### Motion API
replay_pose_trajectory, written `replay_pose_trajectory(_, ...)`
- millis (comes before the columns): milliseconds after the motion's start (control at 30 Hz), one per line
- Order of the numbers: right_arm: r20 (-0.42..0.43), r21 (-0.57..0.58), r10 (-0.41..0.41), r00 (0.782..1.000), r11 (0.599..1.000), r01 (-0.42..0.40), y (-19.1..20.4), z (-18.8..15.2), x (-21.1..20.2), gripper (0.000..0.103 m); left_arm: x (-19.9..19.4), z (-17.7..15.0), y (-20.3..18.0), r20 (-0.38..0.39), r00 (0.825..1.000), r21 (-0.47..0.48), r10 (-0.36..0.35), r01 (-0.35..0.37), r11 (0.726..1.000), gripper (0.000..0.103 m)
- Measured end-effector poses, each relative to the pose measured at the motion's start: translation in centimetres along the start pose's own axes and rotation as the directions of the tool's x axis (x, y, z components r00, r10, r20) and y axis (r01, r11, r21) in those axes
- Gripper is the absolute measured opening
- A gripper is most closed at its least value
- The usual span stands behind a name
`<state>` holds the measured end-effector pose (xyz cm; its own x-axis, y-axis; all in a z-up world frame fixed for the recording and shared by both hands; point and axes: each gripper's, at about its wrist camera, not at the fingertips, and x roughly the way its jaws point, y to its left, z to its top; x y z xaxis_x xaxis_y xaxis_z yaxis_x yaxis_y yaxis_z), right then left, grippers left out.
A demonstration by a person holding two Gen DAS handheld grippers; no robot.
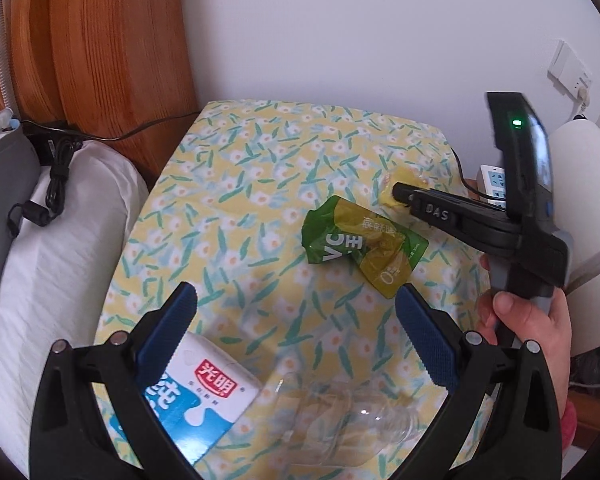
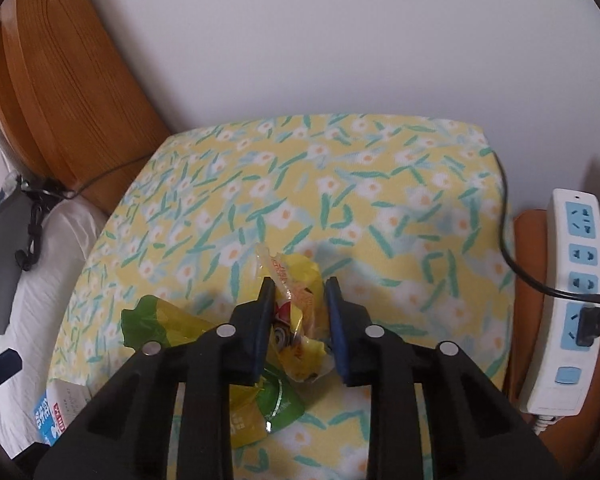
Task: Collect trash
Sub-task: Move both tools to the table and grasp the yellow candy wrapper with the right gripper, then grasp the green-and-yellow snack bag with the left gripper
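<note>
On the yellow floral cloth [image 1: 260, 168] lie a green and yellow wrapper [image 1: 360, 248], a blue and white milk carton [image 1: 204, 400] and a clear plastic bottle [image 1: 340, 412]. My left gripper [image 1: 296, 312] is open above the carton and bottle, holding nothing. My right gripper [image 2: 300, 300] has its jaws around a crumpled yellow snack wrapper [image 2: 296, 308], pressing on it from both sides. In the left wrist view the right gripper [image 1: 396, 194] reaches that yellow wrapper [image 1: 400, 178] from the right. The green wrapper [image 2: 156, 320] lies just left of and under the right gripper.
A wooden headboard [image 1: 100, 48] and a white pillow [image 1: 60, 240] with a black charger cable [image 1: 56, 176] are at the left. A white power strip [image 2: 572, 300] with a black plug sits on an orange surface right of the cloth. A white wall is behind.
</note>
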<state>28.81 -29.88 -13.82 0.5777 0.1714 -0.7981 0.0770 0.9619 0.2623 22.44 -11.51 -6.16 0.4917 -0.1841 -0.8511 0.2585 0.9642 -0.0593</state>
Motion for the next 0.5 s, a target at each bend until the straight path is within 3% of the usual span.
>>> replay_pose_trajectory(267,0.124,0.056,-0.091,0.988,0.995,0.084,-2.5,0.7,-4.5,0.023,3.5,1.9,-2.1,-0.13,0.991,-0.164,-0.002,-0.02,0.986,0.091)
replay_pose_trajectory(367,0.142,0.085,-0.114,0.983,0.991,0.103,-3.7,0.7,-5.5,0.023,5.0,2.9,-2.7,-0.174,0.985,-0.24,0.013,-0.055,0.969,0.085)
replay_pose_trajectory(500,0.148,0.11,-0.099,0.984,0.991,0.083,-4.8,0.5,-5.8,0.023,6.9,3.8,-3.1,-0.214,0.976,-0.344,0.033,-0.107,0.933,0.085)
